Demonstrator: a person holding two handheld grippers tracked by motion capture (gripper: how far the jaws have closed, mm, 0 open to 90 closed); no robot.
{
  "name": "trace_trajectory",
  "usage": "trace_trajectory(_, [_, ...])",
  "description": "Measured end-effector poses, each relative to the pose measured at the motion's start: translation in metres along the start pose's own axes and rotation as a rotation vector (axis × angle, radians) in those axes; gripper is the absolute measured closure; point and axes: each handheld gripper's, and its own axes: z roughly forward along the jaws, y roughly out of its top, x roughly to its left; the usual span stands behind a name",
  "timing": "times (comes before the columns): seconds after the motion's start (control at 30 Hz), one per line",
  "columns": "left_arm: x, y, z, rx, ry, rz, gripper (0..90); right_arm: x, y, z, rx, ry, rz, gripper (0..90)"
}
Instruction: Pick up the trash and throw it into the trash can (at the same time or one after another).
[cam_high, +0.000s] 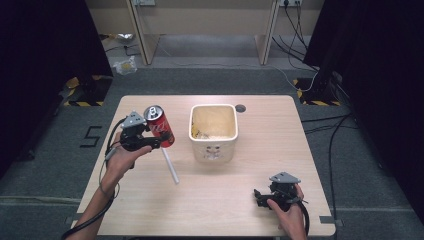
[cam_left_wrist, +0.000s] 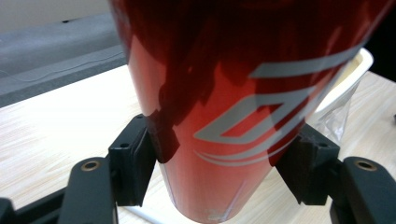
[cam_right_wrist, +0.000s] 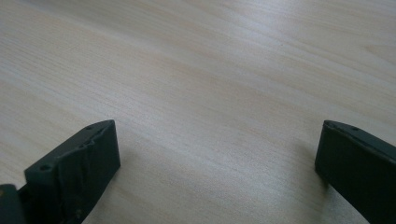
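A red drinks can (cam_high: 159, 126) with white lettering is held tilted above the left part of the wooden table (cam_high: 260, 165), its silver top leaning toward the far left. My left gripper (cam_high: 152, 138) is shut on the can (cam_left_wrist: 224, 121), one black jaw on each side of its lower body. A cream square tub (cam_high: 213, 131) stands at the table's middle, just right of the can. My right gripper (cam_high: 257, 196) rests low at the near right of the table, jaws wide apart over bare wood (cam_right_wrist: 210, 93) with nothing between them.
A white straw (cam_high: 170, 165) lies on the table below the can, near the left hand. A small dark round hole (cam_high: 240, 107) sits at the table's far edge behind the tub. Cables run over the grey floor at right.
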Motion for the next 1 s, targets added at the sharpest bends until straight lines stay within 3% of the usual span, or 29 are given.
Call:
trace_trajectory(0.17, [0.000, 0.007, 0.000, -0.002, 0.010, 0.012, 33.8, 0.000, 0.000, 0.000, 0.000, 0.000, 0.001, 0.2])
trace_trajectory(0.47, [-0.003, 0.025, 0.002, -0.019, -0.024, 0.001, 33.8, 0.000, 0.000, 0.000, 0.001, 0.000, 0.000, 0.3])
trace_trajectory(0.73, [-0.012, 0.048, 0.009, -0.029, -0.022, 0.027, 33.8, 0.000, 0.000, 0.000, -0.001, 0.000, 0.000, 0.3])
trace_trajectory(1.0, [-0.024, 0.065, 0.024, -0.037, -0.058, 0.034, 33.7, 0.000, 0.000, 0.000, -0.001, 0.000, 0.000, 0.3])
